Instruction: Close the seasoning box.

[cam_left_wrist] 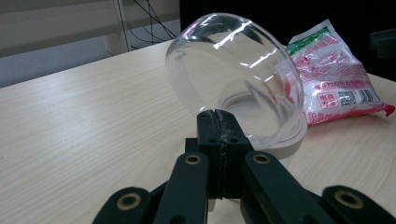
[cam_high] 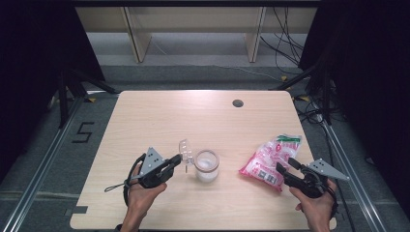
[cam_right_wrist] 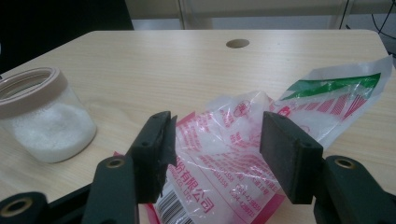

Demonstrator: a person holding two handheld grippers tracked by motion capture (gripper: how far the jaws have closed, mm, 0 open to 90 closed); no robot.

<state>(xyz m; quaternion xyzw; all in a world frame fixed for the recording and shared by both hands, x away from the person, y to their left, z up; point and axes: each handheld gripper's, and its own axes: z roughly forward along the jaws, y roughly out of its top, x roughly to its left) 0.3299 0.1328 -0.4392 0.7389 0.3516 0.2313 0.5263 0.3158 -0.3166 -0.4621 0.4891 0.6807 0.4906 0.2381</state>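
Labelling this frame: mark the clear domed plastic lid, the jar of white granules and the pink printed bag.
Clear domed plastic lid [cam_left_wrist: 233, 74], left gripper view, dome wall.
Jar of white granules [cam_right_wrist: 46, 130], right gripper view, side.
Pink printed bag [cam_high: 267, 162], high view, middle.

my left gripper [cam_left_wrist: 218, 140] hides the clear lid's [cam_left_wrist: 233, 79] near edge, bag [cam_right_wrist: 243, 154] bottom cut by frame in my right gripper view, bag print too blurred to read

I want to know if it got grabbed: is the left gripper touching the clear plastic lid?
Touching. In the left gripper view the left gripper has its black jaws shut on the edge of the clear domed plastic lid.
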